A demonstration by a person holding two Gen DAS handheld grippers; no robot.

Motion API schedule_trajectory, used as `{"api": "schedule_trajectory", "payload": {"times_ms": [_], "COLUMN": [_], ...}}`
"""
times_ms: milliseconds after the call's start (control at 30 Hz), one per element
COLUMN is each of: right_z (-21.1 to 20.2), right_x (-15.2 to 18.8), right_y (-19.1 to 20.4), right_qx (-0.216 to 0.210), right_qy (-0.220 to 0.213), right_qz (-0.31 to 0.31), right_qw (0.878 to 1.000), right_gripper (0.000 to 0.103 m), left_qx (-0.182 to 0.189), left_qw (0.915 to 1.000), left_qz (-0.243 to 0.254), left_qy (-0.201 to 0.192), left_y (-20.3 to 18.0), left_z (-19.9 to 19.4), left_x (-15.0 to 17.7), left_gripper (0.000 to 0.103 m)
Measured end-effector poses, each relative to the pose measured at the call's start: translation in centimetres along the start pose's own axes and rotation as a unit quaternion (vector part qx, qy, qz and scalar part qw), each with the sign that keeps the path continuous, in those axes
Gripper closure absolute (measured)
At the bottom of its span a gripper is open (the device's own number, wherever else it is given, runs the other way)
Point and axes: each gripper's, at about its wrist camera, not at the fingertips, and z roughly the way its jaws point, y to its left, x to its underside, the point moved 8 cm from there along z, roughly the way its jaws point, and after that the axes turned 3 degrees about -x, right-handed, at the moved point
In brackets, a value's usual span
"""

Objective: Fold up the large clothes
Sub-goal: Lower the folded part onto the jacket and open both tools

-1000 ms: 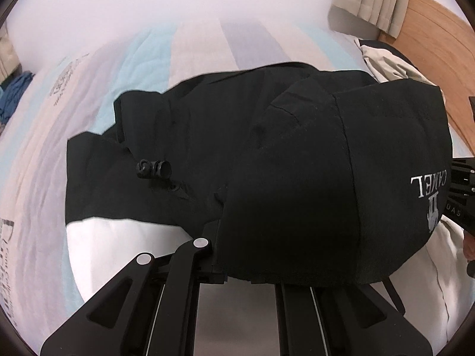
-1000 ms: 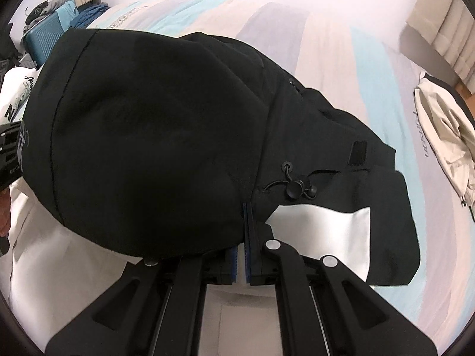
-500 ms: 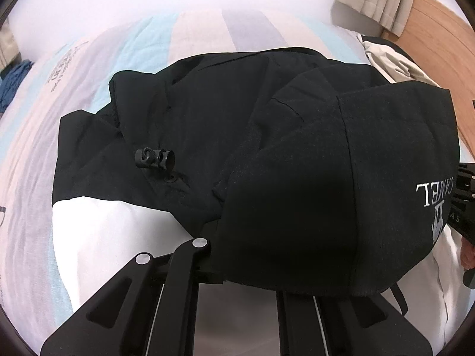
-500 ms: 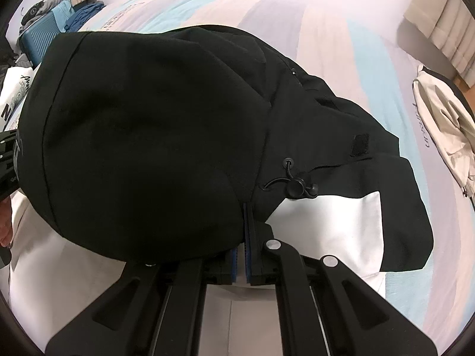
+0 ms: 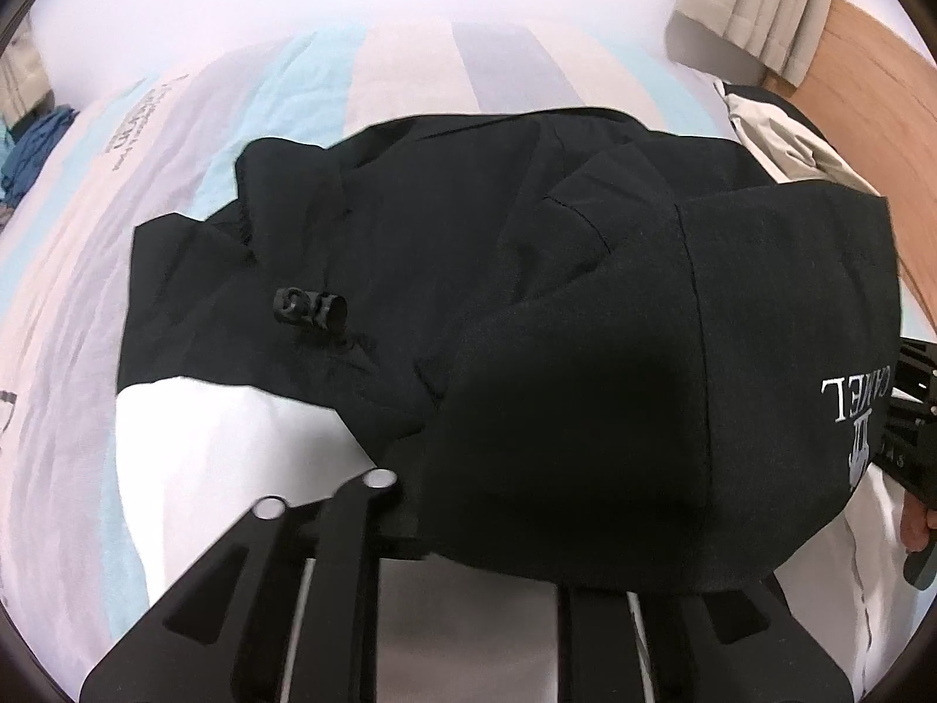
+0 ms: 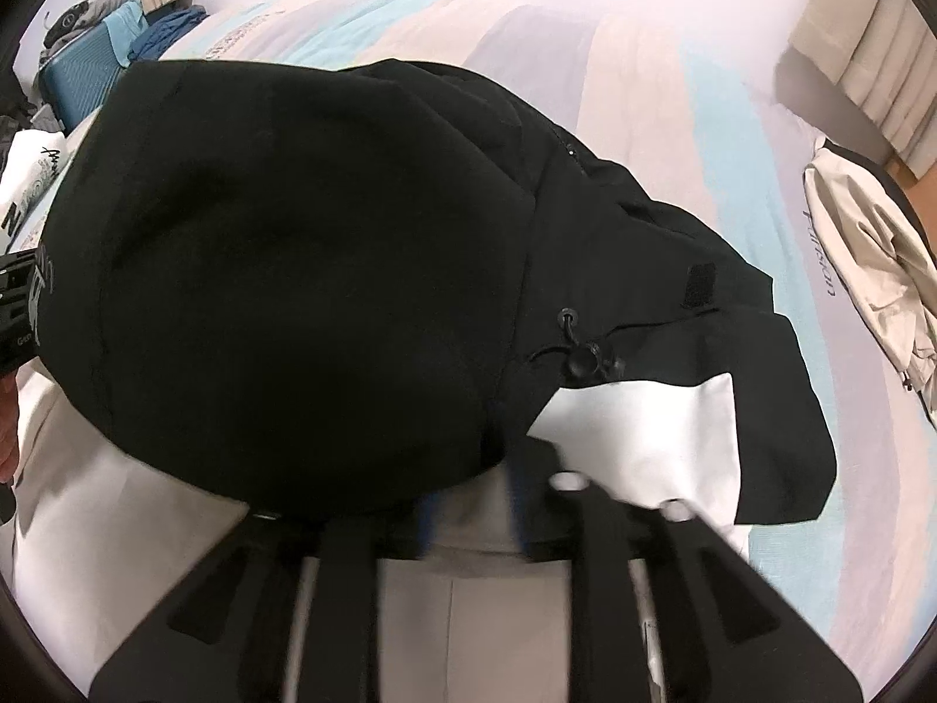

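With both my left gripper point(image 5: 486, 533) and right gripper point(image 6: 468, 504) opening off the black jacket point(image 5: 527, 322) folded on the bed point(image 5: 410, 70), its hood point(image 6: 293, 269), seemingly loose, may slump and undo the fold.

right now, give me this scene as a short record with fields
surface: striped bed
garment: black and white jacket, hood folded over the white body
hood print: camel logo
toggle: cord lock beside the hood
left gripper: fingers opening, tips under the hood edge
right gripper: fingers opening, blurred, hood edge over the left one
other: beige garment at the bed's right
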Motion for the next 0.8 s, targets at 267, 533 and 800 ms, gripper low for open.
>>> {"api": "schedule_trajectory", "payload": {"times_ms": [267,533,800], "right_z": [-2.4,-6.1,-11.7], "right_x": [1.6,7.5,15.6], "right_y": [-0.3,-0.1,0.5], "right_qx": [0.010,0.007,0.021], "right_qy": [-0.015,-0.005,0.029], "right_qz": [-0.006,-0.006,-0.011], "right_qw": [1.000,1.000,0.999], "right_gripper": [0.032,0.017,0.016], "left_qx": [-0.021,-0.018,-0.022], "left_qw": [0.9994,0.9986,0.9969], "left_qz": [-0.021,-0.048,-0.032], "left_qy": [-0.019,0.013,0.068], "left_y": [1.3,2.5,4.1], "left_z": [-3.6,-8.7,-14.5], "left_x": [2.0,8.1,17.7], "left_gripper": [0.022,0.006,0.006]}}
